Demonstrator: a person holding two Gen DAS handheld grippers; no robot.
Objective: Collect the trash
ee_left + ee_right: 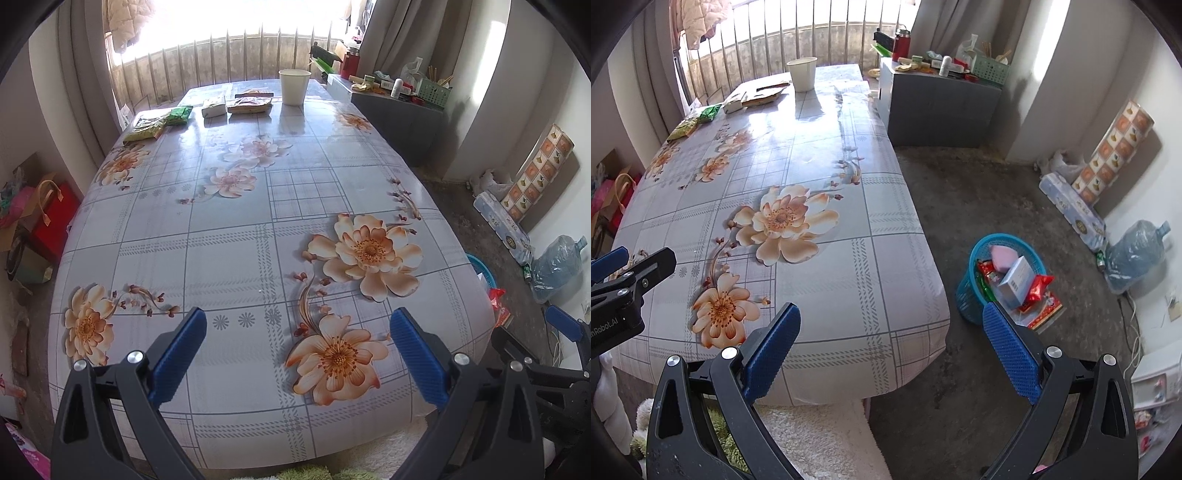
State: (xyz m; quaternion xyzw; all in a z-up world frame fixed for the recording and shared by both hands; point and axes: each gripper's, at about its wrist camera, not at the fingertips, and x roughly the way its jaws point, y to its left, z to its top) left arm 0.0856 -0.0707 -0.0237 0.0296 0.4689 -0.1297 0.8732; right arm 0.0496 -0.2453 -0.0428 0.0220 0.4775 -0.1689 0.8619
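Left wrist: we see both grippers (297, 354) (890, 350) with jaws apart, empty; wrappers (249, 104) sit across the tabletop (229, 258), bin (967, 295) on floor.

Black clamp frames, blue textured fingers (184, 354), silver screws.

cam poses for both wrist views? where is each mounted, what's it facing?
Left wrist: on the left gripper at the near table end, facing down its length toward the cup; own open fingers, right gripper's tip at far right.
Right wrist: on the right gripper, past the table's right corner, facing floor and trash basket; own open fingers.
Shared: table, cup, basket.
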